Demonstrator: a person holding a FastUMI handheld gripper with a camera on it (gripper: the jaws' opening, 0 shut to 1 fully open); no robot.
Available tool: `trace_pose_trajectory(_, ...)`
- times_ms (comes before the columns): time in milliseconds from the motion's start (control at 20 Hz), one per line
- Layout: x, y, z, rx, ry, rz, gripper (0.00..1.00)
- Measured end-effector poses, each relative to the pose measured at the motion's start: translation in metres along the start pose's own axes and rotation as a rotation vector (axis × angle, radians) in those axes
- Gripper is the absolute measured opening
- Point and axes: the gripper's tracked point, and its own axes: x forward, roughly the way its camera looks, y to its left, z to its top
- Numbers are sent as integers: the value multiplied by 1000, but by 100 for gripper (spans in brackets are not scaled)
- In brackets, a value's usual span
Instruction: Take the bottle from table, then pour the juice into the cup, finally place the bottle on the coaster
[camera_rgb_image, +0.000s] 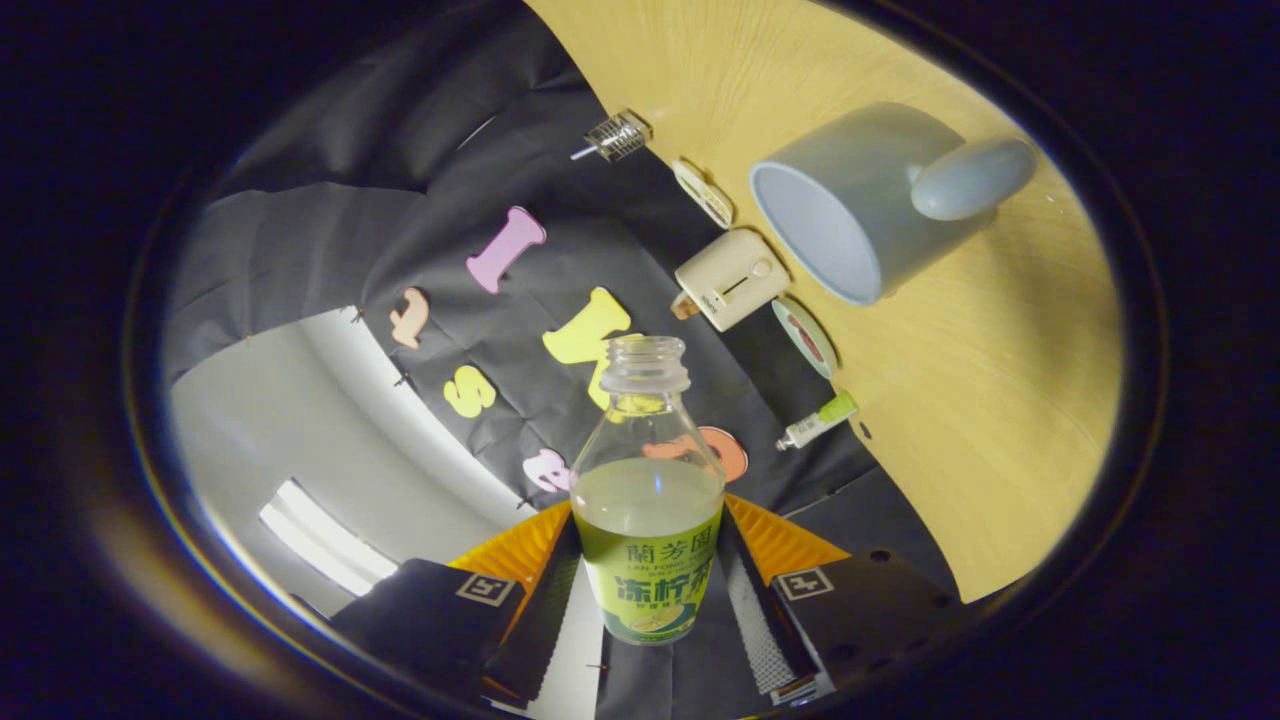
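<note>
A clear glass bottle (648, 520) with a green label and no cap stands between my fingers, and my gripper (648, 575) is shut on its lower body. Pale yellow-green juice fills it to about the shoulder. The whole view is rolled, so the wooden table (1000, 420) runs up the right side. A pale blue mug (870, 200) sits on it beyond the bottle's mouth and to the right, its opening turned toward the bottle and its handle on the far side. No juice shows in the mug or at the bottle's mouth. A round green-rimmed disc (805, 338), maybe the coaster, lies by the wall.
Along the table's back edge by the black cloth wall sit a small metal mesh item (617, 135), a flat white piece (703, 192), a cream box-shaped appliance (730, 278) and a white tube with a green cap (818, 420). Bare wood spreads around the mug.
</note>
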Motion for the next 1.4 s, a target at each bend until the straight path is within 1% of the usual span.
trace_pose_trajectory(100, 1, -3, 2, -64, -11, -27, 80)
trace_pose_trajectory(200, 2, -11, 1, -142, -15, -78, 79)
trace_pose_trajectory(350, 5, -17, 4, -348, -25, -165, 79)
trace_pose_trajectory(450, 5, -12, 16, -498, -65, -191, 79)
trace_pose_trajectory(550, 4, -5, 15, -605, -76, -205, 79)
trace_pose_trajectory(650, 7, -6, 16, -699, -88, -238, 79)
trace_pose_trajectory(750, 9, -2, 18, -818, -104, -271, 79)
trace_pose_trajectory(1000, 12, 10, 2, -1121, -95, -293, 80)
trace_pose_trajectory(1300, 26, 9, -13, -1391, -96, -320, 80)
trace_pose_trajectory(1400, 33, 2, -12, -1497, -98, -353, 80)
